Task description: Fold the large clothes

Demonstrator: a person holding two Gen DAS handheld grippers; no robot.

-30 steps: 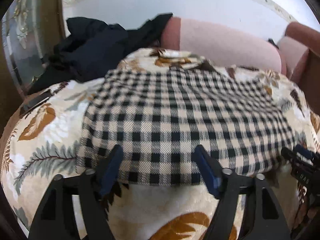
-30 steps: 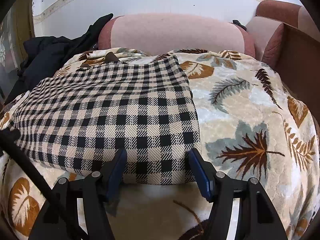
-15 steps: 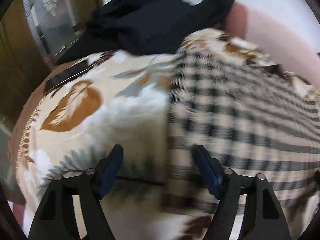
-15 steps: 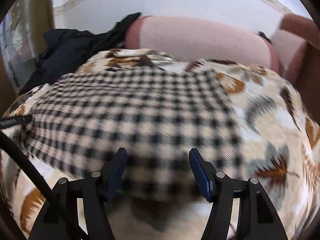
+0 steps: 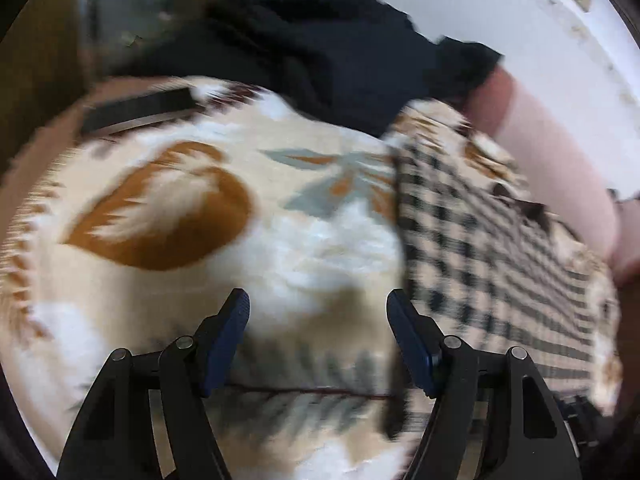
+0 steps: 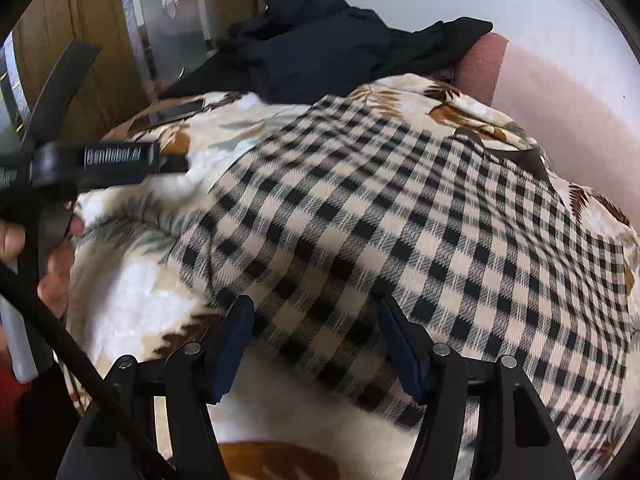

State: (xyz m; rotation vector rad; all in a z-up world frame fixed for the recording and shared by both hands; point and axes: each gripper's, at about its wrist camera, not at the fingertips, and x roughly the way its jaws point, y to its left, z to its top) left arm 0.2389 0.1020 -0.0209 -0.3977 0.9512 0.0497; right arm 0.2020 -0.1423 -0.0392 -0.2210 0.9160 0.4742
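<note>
A folded black-and-cream checked garment lies flat on a leaf-patterned blanket. In the blurred left wrist view the checked garment lies to the right. My left gripper is open and empty over bare blanket, left of the garment's edge. My right gripper is open and empty, its jaws standing over the garment's near edge. The left gripper's body shows at the left of the right wrist view, held by a hand.
A heap of dark clothes lies at the back on a pink sofa arm. A dark flat object lies on the blanket's far left. A wooden door with a glass panel stands behind.
Both grippers have swung to the left. The left one has moved off the checked garment onto bare blanket. The right one now faces the garment's left part. Both stay open.
</note>
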